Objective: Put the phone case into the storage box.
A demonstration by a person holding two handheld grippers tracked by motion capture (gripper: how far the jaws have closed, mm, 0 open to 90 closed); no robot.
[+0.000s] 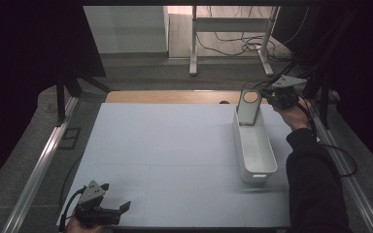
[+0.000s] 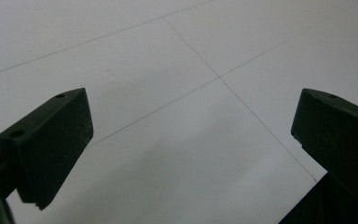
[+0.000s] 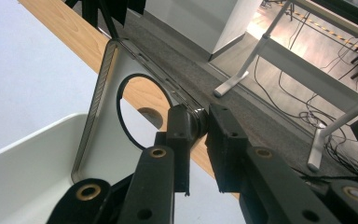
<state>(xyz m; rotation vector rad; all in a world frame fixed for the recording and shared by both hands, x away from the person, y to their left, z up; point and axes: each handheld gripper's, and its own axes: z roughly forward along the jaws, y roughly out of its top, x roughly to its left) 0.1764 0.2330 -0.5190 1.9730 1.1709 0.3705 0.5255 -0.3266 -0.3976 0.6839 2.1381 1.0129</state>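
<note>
A grey phone case (image 1: pixel 249 108) with a round cut-out near its top is held at about 2 o'clock on the white table (image 1: pixel 175 155), clamped at its upper corner between the closed jaws of the right gripper (image 1: pixel 272 97). The case is stood nearly upright, its long axis tilted a little, its top end pointed up and toward 12 o'clock, its lower end sunk into the far end of a white bin (image 1: pixel 267 167). The bin is laid with its long axis running from 12 to 6 o'clock along the table's 3 o'clock side. In the right gripper view, the case (image 3: pixel 103 116) is seen pinched by its rim between the fingertips (image 3: pixel 186 128), the bin wall (image 3: pixel 28 158) below it.

The right hand (image 1: pixel 291 115) is raised past the bin's far end, the dark sleeve (image 1: pixel 313 184) stretched from 5 o'clock toward 2 o'clock. The left gripper (image 1: pixel 114 198) is held low at the table's 7 o'clock corner and aimed toward 3 o'clock, jaws spread wide over bare table (image 2: pixel 182 116) with nothing between them.
</note>
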